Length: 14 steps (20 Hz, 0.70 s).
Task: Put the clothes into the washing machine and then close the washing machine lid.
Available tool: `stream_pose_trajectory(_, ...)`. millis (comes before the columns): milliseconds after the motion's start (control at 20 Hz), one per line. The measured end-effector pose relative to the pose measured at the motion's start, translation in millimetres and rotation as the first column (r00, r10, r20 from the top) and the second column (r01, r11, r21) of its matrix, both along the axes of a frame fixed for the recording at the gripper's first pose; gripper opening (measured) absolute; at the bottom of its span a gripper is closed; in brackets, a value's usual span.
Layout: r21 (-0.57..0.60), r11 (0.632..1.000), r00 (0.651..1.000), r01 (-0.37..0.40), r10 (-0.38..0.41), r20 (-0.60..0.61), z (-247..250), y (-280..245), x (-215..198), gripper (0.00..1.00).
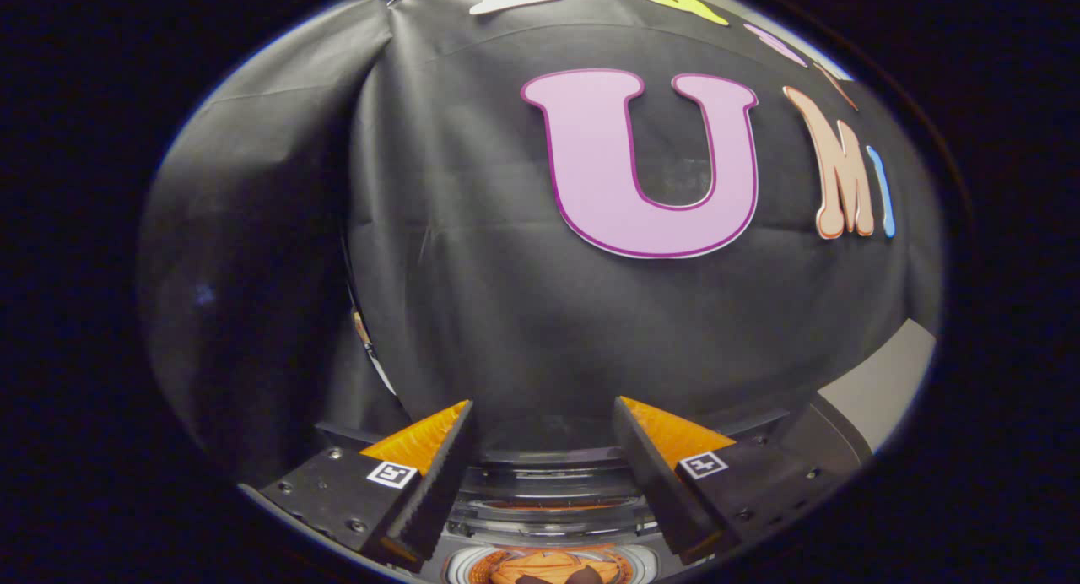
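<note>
I am holding the gripper (544,415) up high, and its jaws are standing wide apart with nothing between them. Down low between the jaws, I am seeing the washing machine (548,491), with its round shiny rim curving just below the jaw tips. Deeper inside it, something orange with dark bits (548,570) is lying in the tub, and I am guessing that is the clothes, though I cannot tell for sure because so little of it is showing. So I am thinking the first part of the job, putting the clothes in, is done or nearly done. I cannot tell where the lid is, so I am judging that closing it is the part that is left. I am guessing I need to find the lid and push it down next. Beyond the machine, the black cloth wall (506,314) is hanging with soft folds, and a pale grey strip (886,381) is peeking out far off past the right jaw.
</note>
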<state>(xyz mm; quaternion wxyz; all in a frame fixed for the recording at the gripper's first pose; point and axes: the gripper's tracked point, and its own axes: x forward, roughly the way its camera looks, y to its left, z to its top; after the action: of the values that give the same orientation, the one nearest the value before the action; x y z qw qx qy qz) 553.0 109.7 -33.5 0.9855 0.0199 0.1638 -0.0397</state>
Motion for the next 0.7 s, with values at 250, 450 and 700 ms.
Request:
stream_pose_trajectory(250,-0.043,0.999,0.999,0.002,-0.003,-0.034,-17,-3,10,0.97)
stream_pose_trajectory(450,-0.04,0.999,0.999,-0.003,0.002,-0.037,-14,-2,6,0.97)
stream_pose_trajectory(700,-0.044,0.999,1.0,-0.004,0.003,-0.024,-10,-4,2,0.96)
